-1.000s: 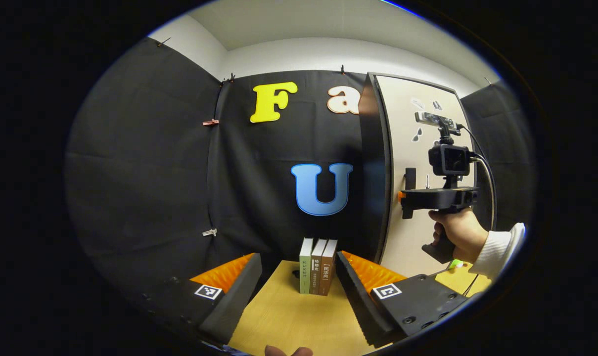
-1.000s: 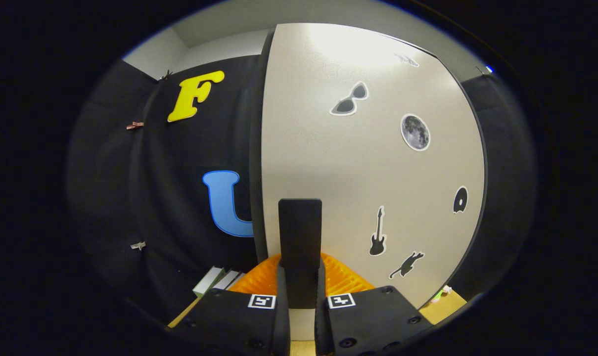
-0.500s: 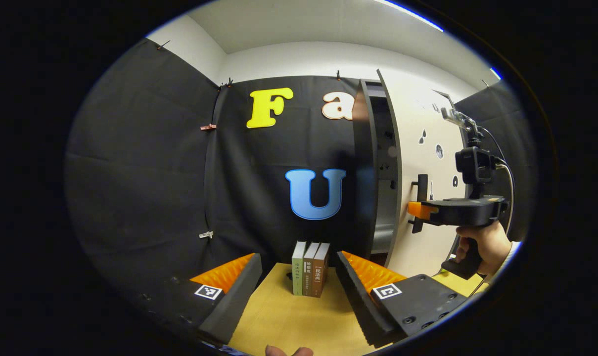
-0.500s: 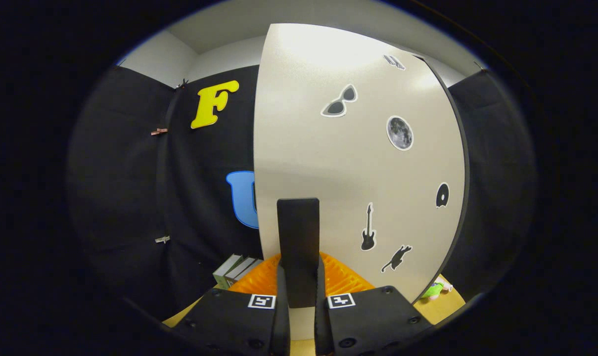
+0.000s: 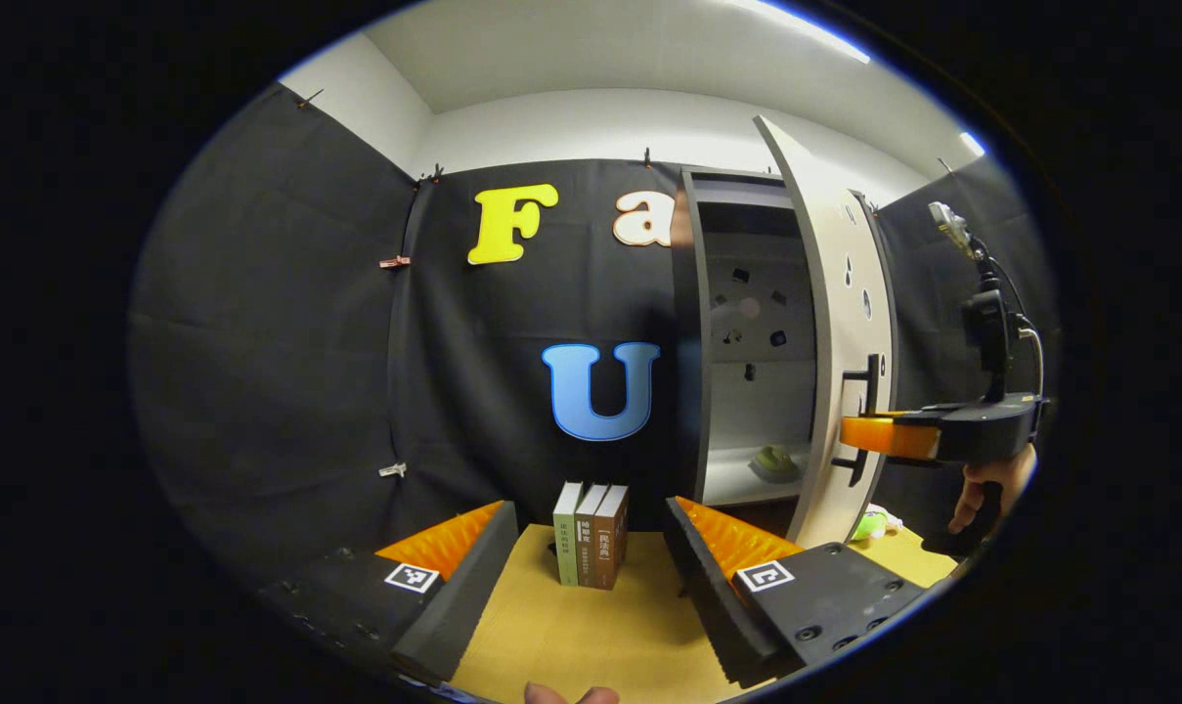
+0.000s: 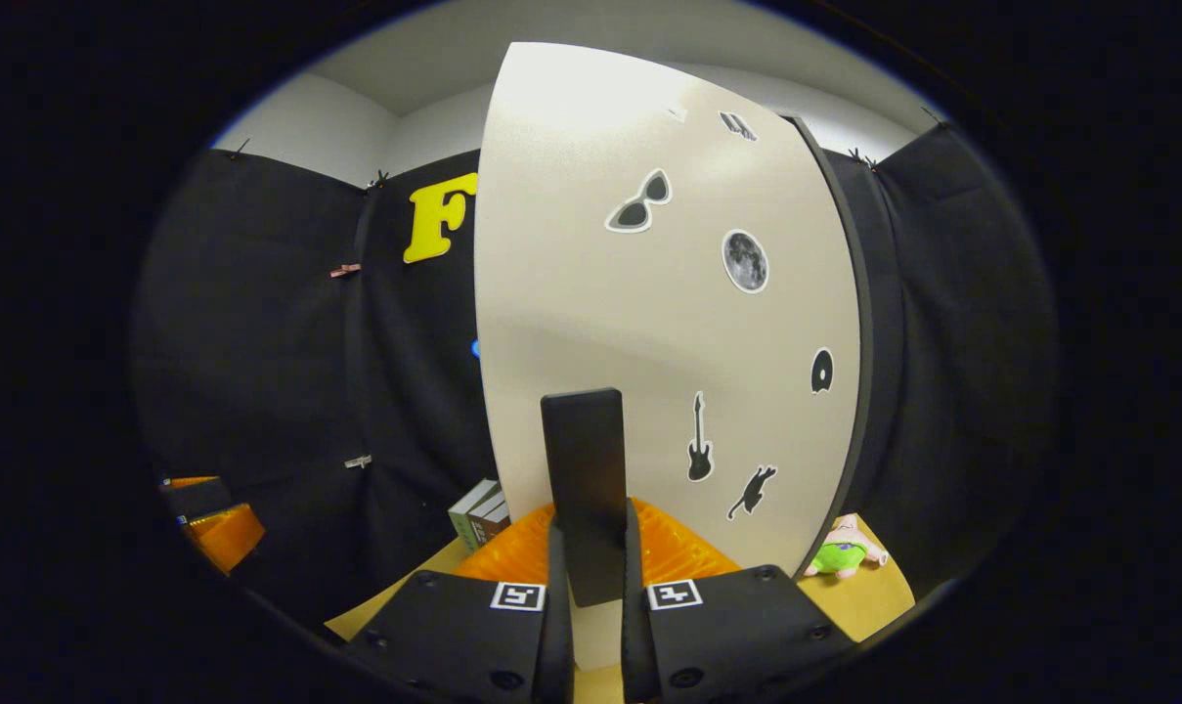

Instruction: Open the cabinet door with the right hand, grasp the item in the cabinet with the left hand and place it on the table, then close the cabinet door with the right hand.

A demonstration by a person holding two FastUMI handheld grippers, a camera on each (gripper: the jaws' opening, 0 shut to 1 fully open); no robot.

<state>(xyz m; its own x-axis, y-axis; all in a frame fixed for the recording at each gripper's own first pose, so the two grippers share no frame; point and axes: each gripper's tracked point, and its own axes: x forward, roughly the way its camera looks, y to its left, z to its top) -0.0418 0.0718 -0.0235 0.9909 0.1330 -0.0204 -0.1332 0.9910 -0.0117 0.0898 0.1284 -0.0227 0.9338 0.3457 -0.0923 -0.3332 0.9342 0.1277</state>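
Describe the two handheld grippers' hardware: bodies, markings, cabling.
The left gripper has a black body with square black-and-white tags by each finger and ribbed finger pads. The right gripper carries matching tags. In the left gripper view it shows a black pistol-grip body, a black camera on a post on top, and a black cable.

Black cloth [image 5: 287, 323] hangs across the booth ahead of my left gripper and wraps round to its left, pinned by small clips [image 5: 392, 262]. Above the cloth runs a white wall [image 5: 591, 122] under a pale ceiling [image 5: 591, 49], with a strip light [image 5: 806, 29] up to the right. A light wooden table [image 5: 571, 626] lies directly below me.
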